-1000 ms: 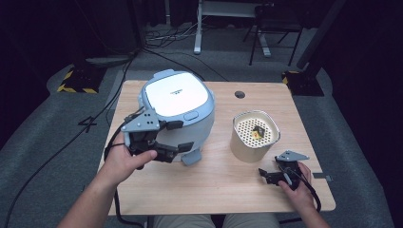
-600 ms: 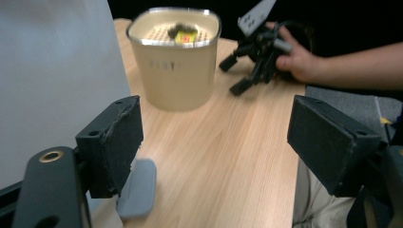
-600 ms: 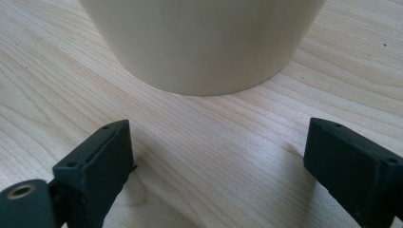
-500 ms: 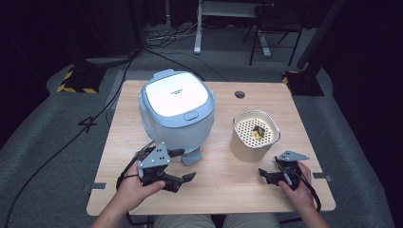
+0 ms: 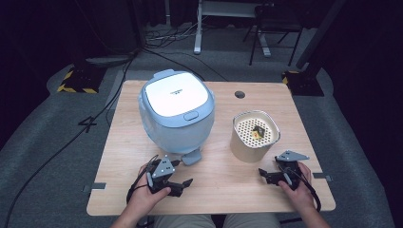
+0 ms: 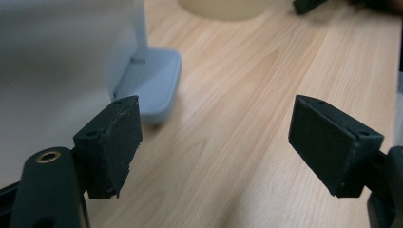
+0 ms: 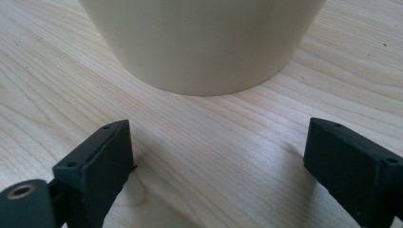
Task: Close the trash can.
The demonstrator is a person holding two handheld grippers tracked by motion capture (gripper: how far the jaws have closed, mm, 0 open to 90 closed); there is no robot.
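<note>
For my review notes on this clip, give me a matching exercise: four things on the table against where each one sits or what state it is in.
Things:
1. rice cooker
2. cream perforated container
3. left tool
4. right tool

Places or states:
A. jaws open, just in front of the cream container
B. lid closed, on the left half of the table
C. holds a small dark and yellow item inside
D. jaws open, near the cooker's front tab

Pairs: 1-B, 2-C, 3-D, 4-A

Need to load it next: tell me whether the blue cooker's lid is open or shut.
Shut. The lid lies flat on the blue cooker, flush all round, no gap showing in the high view.
</note>
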